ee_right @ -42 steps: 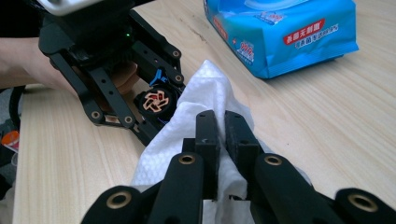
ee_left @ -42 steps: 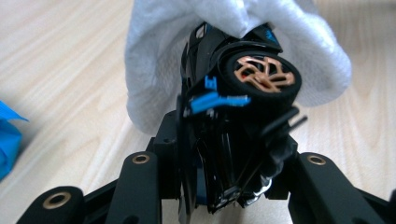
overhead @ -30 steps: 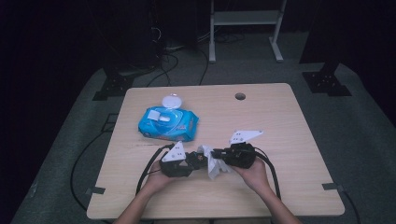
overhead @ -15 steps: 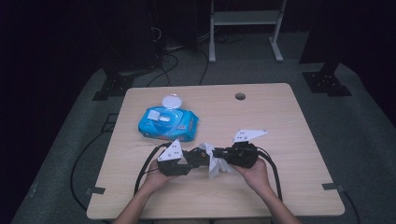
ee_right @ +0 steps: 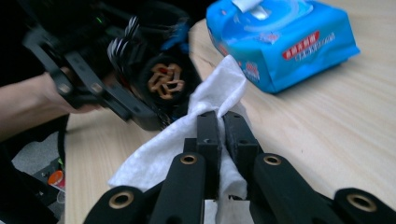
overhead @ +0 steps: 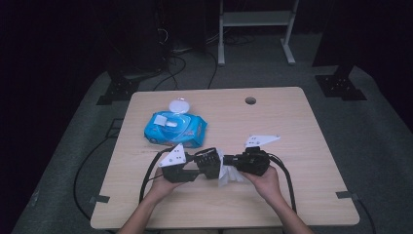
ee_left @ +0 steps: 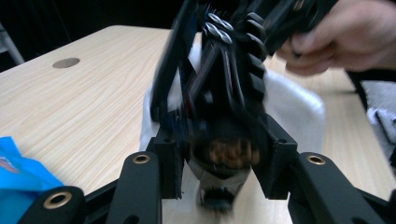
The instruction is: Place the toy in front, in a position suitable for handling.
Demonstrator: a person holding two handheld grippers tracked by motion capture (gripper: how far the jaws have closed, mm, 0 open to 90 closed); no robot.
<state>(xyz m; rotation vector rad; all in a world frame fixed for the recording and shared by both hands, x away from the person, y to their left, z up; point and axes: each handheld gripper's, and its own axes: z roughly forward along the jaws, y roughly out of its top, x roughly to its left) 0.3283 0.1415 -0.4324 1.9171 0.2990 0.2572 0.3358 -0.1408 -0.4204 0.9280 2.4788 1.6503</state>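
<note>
Tabletop [overhead: 302, 146]: wipe [ee_right: 205, 112] between right jaws.

A white wipe [ee_right: 187, 135], crumpled and limp, hangs pinched between the right gripper's [ee_right: 223, 122] closed fingers just above the bench [overhead: 292, 126]. Behind it a blue wipes pack [overhead: 175, 129] lies flat, its round white lid [overhead: 178, 105] flipped open, a sheet poking out.
</note>
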